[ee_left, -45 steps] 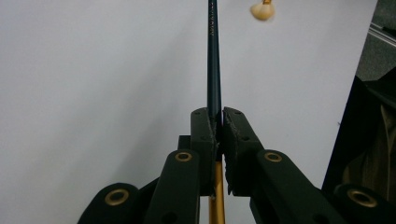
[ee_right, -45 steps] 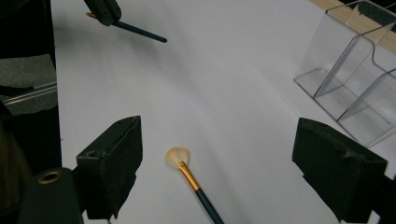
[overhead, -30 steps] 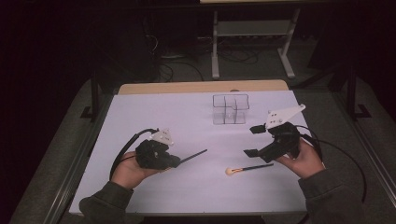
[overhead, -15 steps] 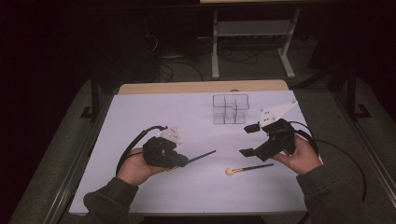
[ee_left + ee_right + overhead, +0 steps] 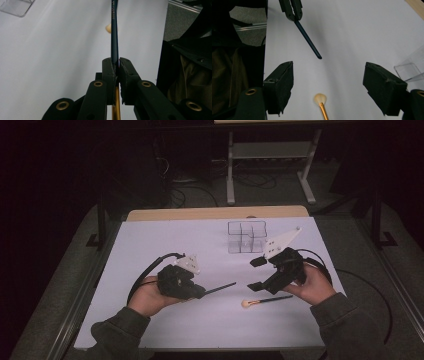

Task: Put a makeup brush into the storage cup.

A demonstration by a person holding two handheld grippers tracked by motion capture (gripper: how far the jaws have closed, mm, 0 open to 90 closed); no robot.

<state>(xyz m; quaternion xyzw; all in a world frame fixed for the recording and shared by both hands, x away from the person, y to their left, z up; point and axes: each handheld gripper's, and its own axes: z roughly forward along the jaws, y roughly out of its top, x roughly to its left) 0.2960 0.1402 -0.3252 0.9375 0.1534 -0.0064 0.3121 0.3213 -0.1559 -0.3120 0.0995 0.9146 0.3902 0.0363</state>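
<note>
On the white table top [image 5: 150, 250], left of centre, the left gripper [image 5: 200, 293] is clamping a slim dark teal makeup brush handle [image 5: 220, 288]; its jaws are standing fully closed on the shaft, and the free end is sticking out toward the table's middle, lifted off the surface. Left gripper view: dark shaft [image 5: 114, 30] is running straight up from between the pads, faint lettering near the top, a gold section showing below the jaws. A second brush [image 5: 264, 300], dark handle, gold ferrule, pale peach bristle head, is lying flat just in front of the right gripper [image 5: 257, 274]. Right gripper view is putting that bristle head [image 5: 320, 98] between and below the wide-apart jaws, nothing gripped, nothing touching the pads. Versus a second ago: right jaws have just been closing a little, nothing between the pads; right hand [image 5: 312, 285] is sitting farther back toward the clear compartment box [image 5: 247, 237], left hand [image 5: 150, 295] is sitting slightly farther in toward the centre, held brush raised a bit. Pose: left hand is cupping its gripper from below, palm up, jaws pointing right; right hand is gripping from the side, jaws pointing left and down at the lying brush.
</note>
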